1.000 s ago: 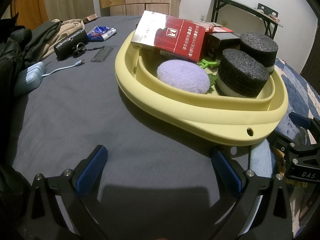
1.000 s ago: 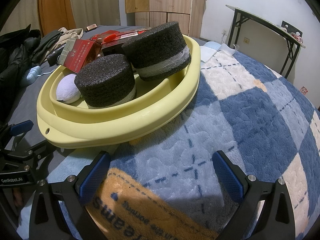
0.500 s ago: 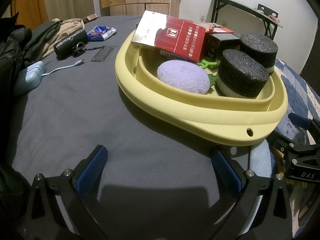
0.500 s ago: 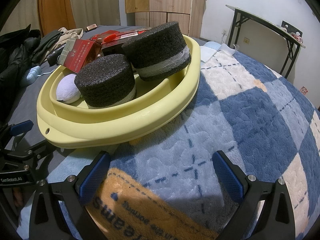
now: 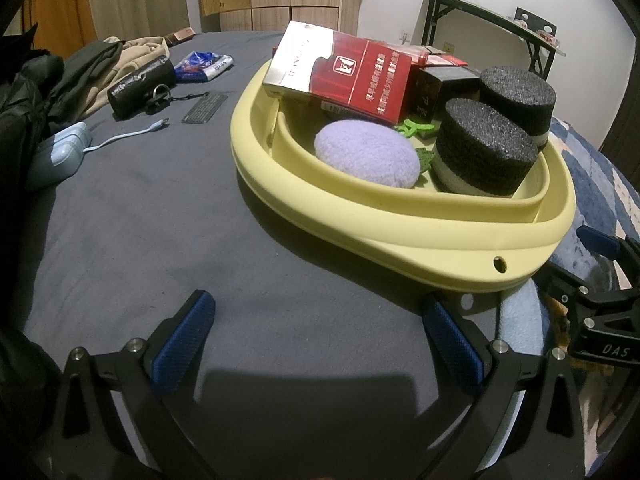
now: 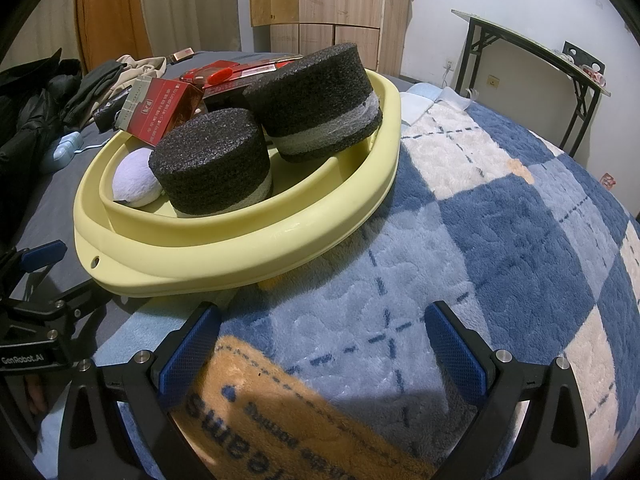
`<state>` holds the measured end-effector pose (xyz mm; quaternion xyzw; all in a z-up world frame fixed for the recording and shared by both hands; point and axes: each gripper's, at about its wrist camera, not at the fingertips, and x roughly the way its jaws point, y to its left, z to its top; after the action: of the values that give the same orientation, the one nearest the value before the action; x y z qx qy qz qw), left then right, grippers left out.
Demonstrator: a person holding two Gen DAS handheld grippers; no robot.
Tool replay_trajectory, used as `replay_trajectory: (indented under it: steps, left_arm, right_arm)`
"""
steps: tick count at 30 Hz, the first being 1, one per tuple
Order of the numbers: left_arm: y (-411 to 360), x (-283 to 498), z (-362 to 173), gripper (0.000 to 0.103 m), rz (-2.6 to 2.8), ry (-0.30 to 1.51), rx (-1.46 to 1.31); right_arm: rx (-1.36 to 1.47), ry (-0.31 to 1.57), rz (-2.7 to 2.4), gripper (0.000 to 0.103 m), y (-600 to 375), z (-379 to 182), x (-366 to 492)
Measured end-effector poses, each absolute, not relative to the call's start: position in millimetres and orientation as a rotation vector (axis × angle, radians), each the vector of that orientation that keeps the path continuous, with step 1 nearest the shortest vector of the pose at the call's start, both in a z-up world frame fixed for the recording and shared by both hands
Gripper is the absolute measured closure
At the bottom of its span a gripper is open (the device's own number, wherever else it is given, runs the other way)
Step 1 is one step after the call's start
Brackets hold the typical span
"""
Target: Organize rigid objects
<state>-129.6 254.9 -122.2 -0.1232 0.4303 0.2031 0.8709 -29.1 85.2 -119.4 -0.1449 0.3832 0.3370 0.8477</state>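
Observation:
A pale yellow basin [image 5: 400, 236] [image 6: 248, 248] sits on a bed. It holds two black foam cylinders [image 5: 484, 148] [image 6: 212, 168], a lilac plush pad [image 5: 366, 152], a red and white carton [image 5: 344, 72] leaning on its rim, a dark box [image 5: 444, 88] and a green item [image 5: 412, 126]. My left gripper [image 5: 316, 340] is open and empty over the grey sheet, short of the basin. My right gripper [image 6: 320, 344] is open and empty over the blue checked blanket [image 6: 500, 240], beside the basin.
On the grey sheet [image 5: 140, 208] left of the basin lie a black pouch [image 5: 140, 84], a snack packet [image 5: 204, 66], a dark comb-like strip [image 5: 205, 108], a light blue case with cable [image 5: 60, 156] and clothes [image 5: 48, 80]. A black-legged table [image 6: 532, 64] stands by the wall.

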Motion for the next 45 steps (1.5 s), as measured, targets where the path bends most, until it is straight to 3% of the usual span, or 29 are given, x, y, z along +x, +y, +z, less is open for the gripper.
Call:
replay_trajectory:
  steps: [45]
  left_arm:
    - [253.5,-129.7,-122.9,0.000,0.424,0.897,-0.259]
  right_arm:
    - [-0.306,0.808,0.711,0.000,84.9,-119.6,-28.8]
